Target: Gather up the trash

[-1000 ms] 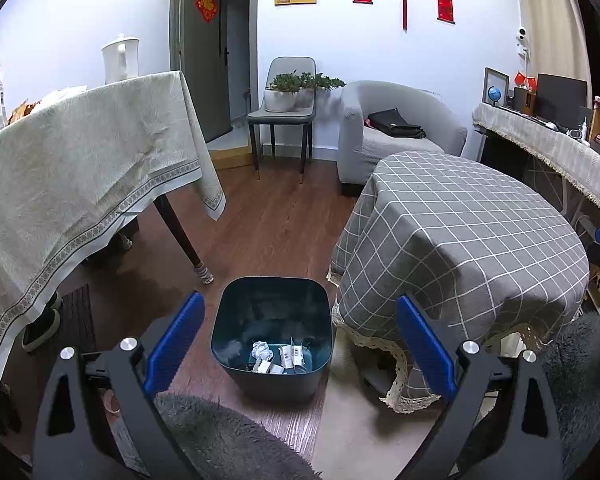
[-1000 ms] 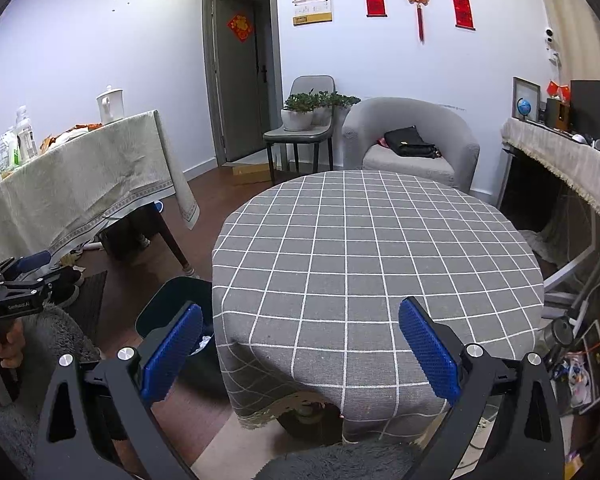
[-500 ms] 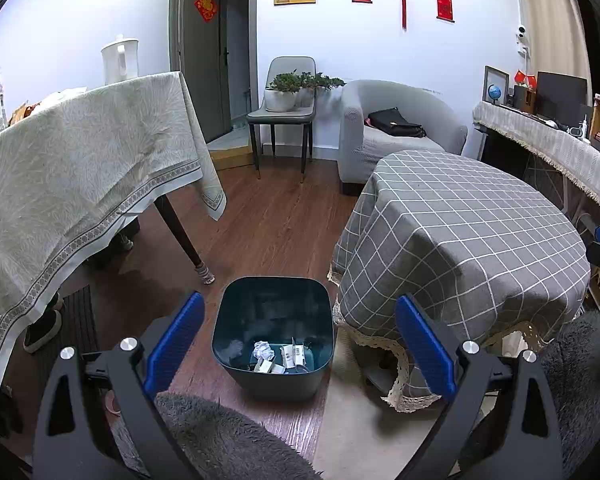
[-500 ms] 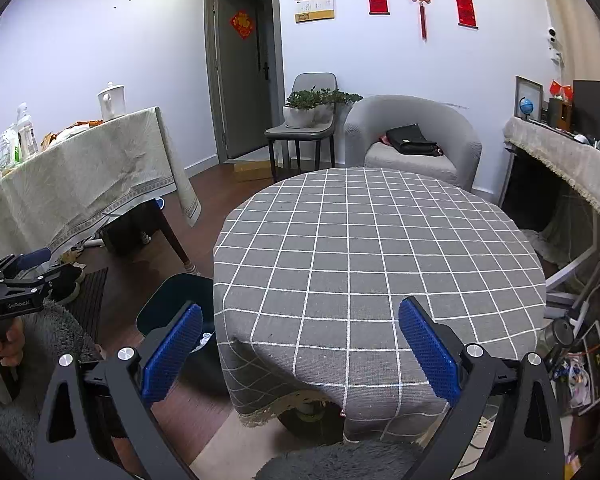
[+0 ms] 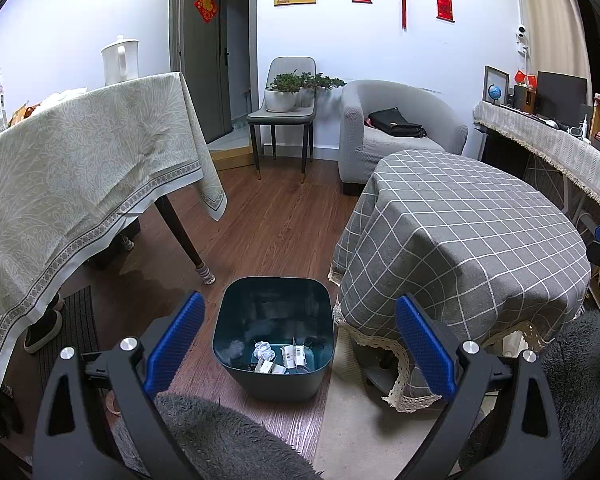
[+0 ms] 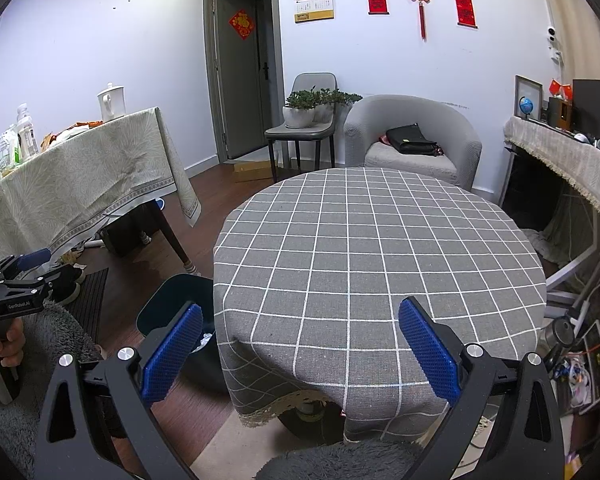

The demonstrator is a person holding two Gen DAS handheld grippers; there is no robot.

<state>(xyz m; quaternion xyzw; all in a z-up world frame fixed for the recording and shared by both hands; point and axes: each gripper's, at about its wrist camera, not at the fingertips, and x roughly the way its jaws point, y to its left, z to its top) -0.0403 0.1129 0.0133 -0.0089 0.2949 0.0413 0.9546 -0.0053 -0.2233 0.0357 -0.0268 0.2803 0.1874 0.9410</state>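
A dark teal trash bin [image 5: 274, 312] stands on the wood floor beside the round table, and part of the bin [image 6: 168, 308] shows in the right wrist view. Crumpled paper and small white packets [image 5: 282, 356] lie at its bottom. My left gripper [image 5: 298, 334] hangs open above and in front of the bin, nothing between its blue pads. My right gripper [image 6: 300, 344] is open and empty over the near edge of the round table with the grey checked cloth [image 6: 380, 248]. A hand [image 6: 2, 344] holds the left gripper's body [image 6: 16, 284] at the left edge of the right wrist view.
A long table with a pale patterned cloth [image 5: 80, 168] stands at left, its leg [image 5: 184, 240] near the bin. A chair with potted plants [image 5: 286, 100], a grey armchair [image 5: 396, 128] and a side counter [image 5: 552, 140] line the back and right. Grey fluffy fabric [image 5: 228, 440] fills the foreground.
Both views shifted only slightly. The bin and table sit almost where they were, and both grippers stayed open.
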